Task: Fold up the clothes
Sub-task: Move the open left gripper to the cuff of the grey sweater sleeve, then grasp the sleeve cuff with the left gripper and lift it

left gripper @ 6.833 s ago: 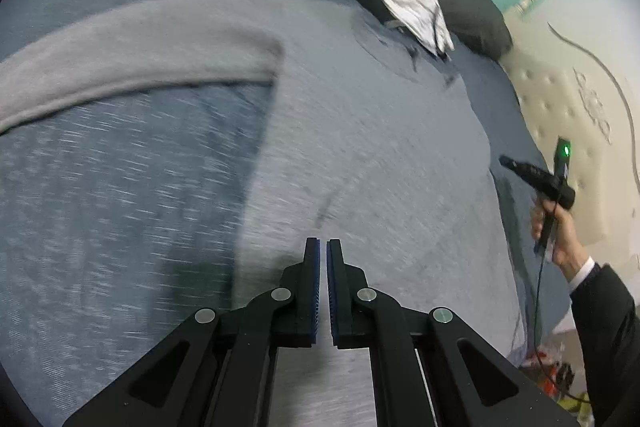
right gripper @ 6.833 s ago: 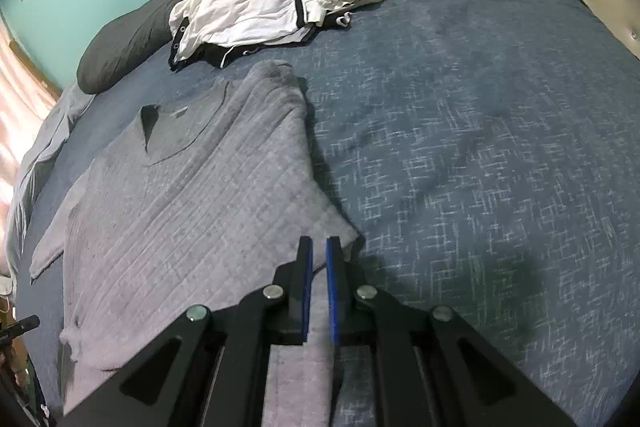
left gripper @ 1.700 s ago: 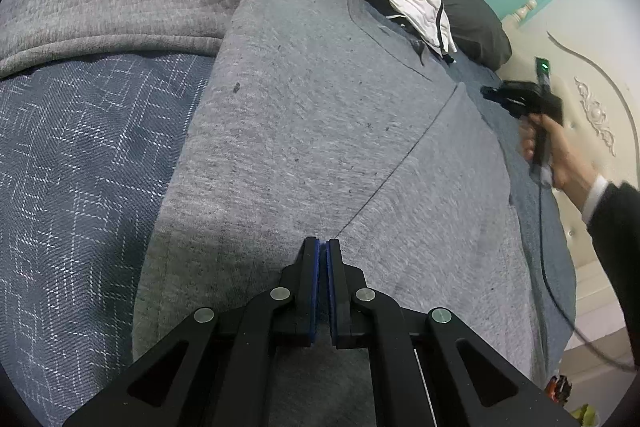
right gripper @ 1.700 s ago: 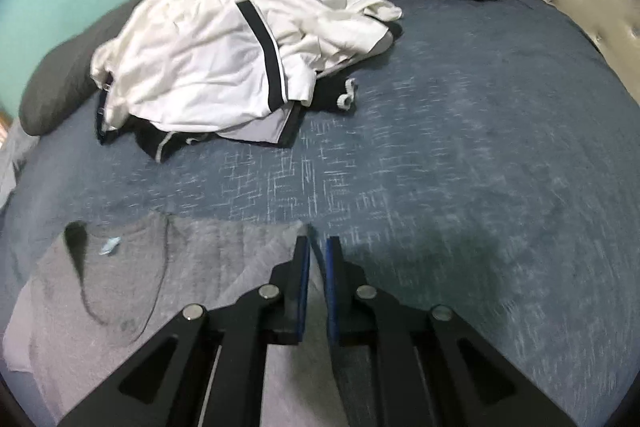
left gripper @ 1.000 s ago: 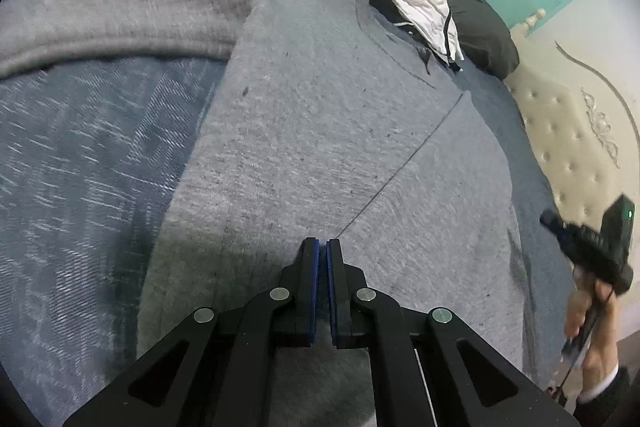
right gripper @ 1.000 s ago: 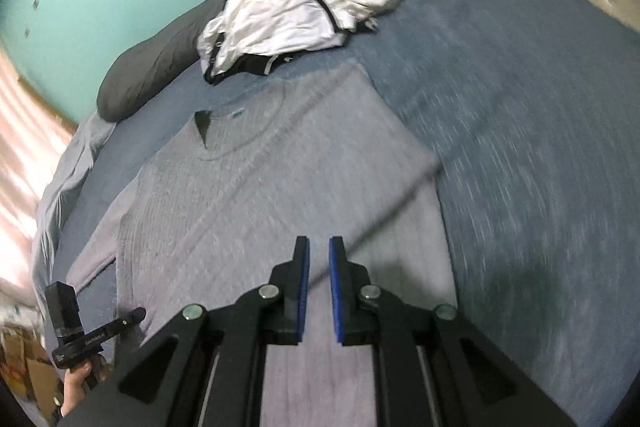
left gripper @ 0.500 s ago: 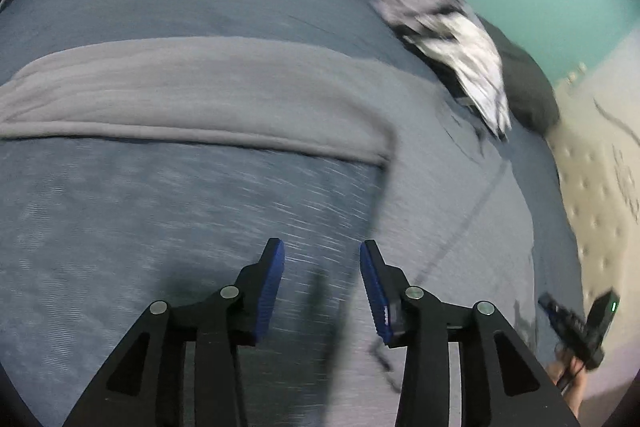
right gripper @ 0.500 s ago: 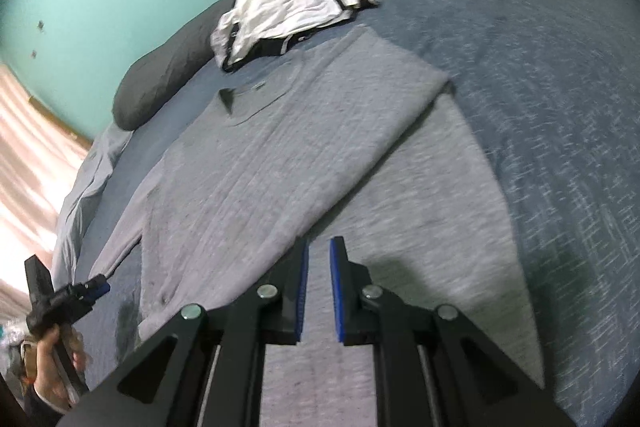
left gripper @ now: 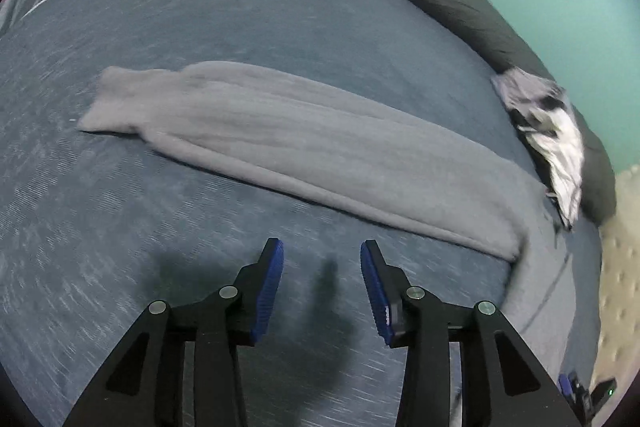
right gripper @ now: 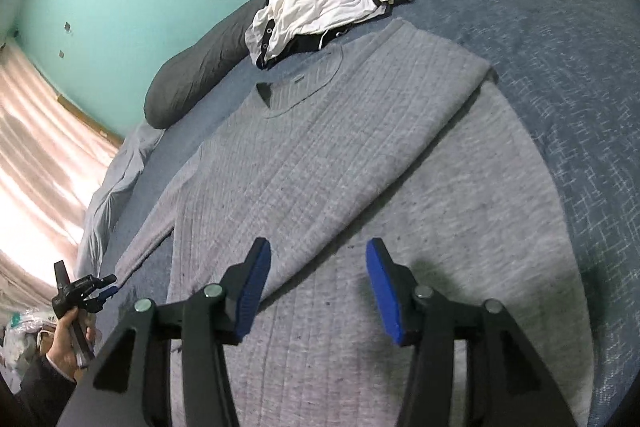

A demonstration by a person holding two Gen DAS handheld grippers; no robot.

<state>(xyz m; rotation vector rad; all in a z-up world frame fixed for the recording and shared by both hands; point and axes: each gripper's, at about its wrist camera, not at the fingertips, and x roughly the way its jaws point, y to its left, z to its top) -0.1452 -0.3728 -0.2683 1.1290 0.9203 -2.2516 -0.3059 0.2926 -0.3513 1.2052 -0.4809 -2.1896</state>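
right gripper (right gripper: 318, 283) opening, empty | left gripper (left gripper: 322, 281) spread, empty | grey ribbed knit sweater (right gripper: 320, 147): right sleeve folded in | left sleeve (left gripper: 280, 143), body unfolded

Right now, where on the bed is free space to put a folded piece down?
Bare blue bedspread lies right of the grey sweater, and more below its outstretched sleeve. Crowded near the dark pillows, where the white clothes pile sits.
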